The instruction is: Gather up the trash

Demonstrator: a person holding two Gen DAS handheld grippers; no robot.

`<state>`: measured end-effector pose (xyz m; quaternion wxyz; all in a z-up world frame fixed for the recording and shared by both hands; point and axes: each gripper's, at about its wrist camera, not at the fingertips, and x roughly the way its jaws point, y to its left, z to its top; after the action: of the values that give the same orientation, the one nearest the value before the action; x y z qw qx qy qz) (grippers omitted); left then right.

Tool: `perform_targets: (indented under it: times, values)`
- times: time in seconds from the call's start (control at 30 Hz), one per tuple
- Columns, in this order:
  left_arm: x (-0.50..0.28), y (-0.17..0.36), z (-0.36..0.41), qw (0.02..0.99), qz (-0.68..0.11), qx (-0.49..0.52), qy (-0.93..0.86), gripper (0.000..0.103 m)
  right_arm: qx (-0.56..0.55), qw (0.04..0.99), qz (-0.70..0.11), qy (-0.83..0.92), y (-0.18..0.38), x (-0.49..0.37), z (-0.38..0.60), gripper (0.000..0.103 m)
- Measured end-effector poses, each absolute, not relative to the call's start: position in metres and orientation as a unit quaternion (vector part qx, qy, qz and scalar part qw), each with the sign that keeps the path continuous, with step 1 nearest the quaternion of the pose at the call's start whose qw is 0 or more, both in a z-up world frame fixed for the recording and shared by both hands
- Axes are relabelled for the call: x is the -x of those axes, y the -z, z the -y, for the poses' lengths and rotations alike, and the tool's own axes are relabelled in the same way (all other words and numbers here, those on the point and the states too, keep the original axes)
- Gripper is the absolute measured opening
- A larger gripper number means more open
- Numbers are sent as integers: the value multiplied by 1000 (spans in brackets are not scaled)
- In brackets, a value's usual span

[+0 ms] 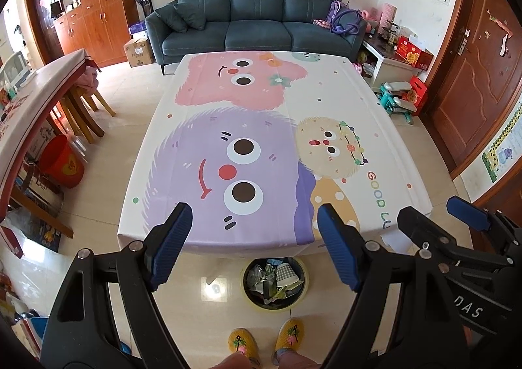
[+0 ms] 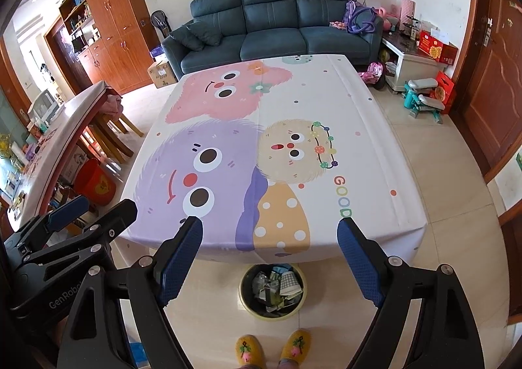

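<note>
A round waste bin (image 1: 301, 295) (image 2: 248, 307) stands on the floor at the table's near edge, holding crumpled wrappers and a checked paper cup (image 1: 287, 272) (image 2: 289, 282). My left gripper (image 1: 256, 215) hangs open high above the table's near edge and the bin, nothing between its blue pads. My right gripper (image 2: 270, 227) is open too, likewise held over the near edge, empty. Each gripper shows in the other's view: the right one (image 1: 440, 210) at the right, the left one (image 2: 98, 204) at the left. The table (image 1: 326, 98) (image 2: 326, 101) wears a cartoon-print cloth.
A person's feet in yellow slippers (image 1: 267, 341) (image 2: 274, 351) stand just behind the bin. A red bucket (image 1: 62, 161) and a long wooden table with chairs (image 1: 42, 98) are at the left. A blue sofa (image 1: 254, 19) lies beyond, toys and boxes at the right.
</note>
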<state>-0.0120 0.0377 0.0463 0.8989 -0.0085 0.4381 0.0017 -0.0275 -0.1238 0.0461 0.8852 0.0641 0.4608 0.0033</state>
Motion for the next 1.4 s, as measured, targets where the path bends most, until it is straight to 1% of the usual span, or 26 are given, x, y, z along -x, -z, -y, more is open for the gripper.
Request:
perform_targets:
  times: [1.0,1.4]
  values:
    - [10,-41,-31,897,-442,9,-3,77,-64,884,-463,-3,-45,29,127,86]
    - [15,-34,-16,896,-444,10,-12,77,-64,884,-464,-7,-42,30,130,86]
